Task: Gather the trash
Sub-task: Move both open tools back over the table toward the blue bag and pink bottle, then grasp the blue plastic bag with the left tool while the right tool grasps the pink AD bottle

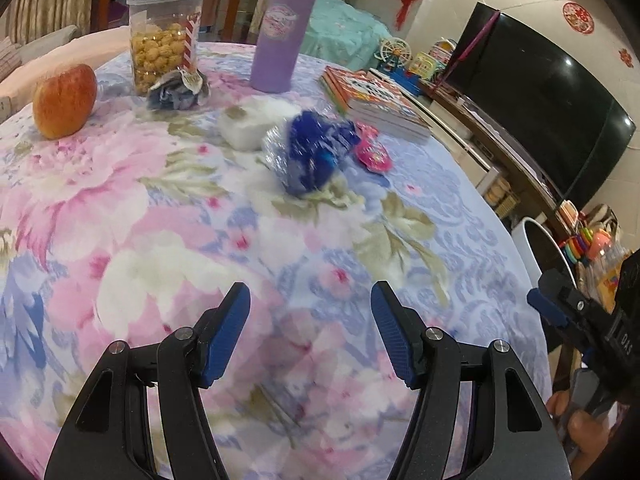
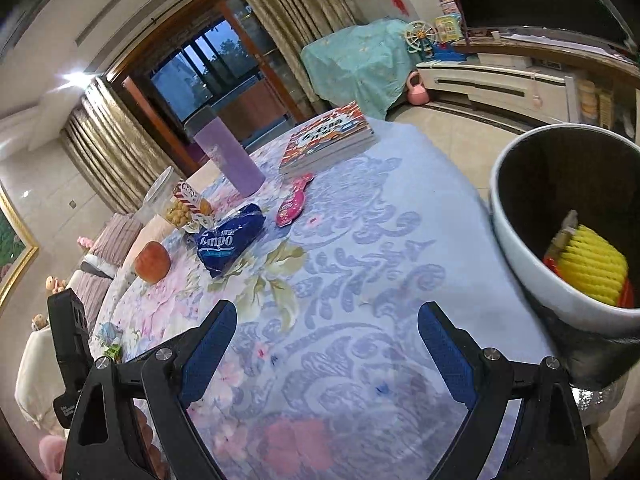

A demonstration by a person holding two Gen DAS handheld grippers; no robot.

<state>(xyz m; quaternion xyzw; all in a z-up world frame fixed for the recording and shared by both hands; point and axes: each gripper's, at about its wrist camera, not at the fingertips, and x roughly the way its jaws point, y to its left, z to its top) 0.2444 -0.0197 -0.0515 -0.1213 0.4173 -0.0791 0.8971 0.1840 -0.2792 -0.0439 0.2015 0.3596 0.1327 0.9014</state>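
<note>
Mid-desk, the blue wrapper is lying near the pink packet. Both the left tool and right tool are hanging wide open, empty. I'd be pinching the crinkled middle, then heading for the bin on the right.

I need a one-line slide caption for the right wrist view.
Open right gripper above the floral tablecloth, with a blue Tempo packet and pink wrapper ahead, trash bin at right.

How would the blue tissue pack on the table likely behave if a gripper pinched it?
The blue pack looks soft and crinkly, so it would probably squash between the fingers. Its glossy film may be slippery. It seems light and lies flat, so rolling is unlikely.
</note>
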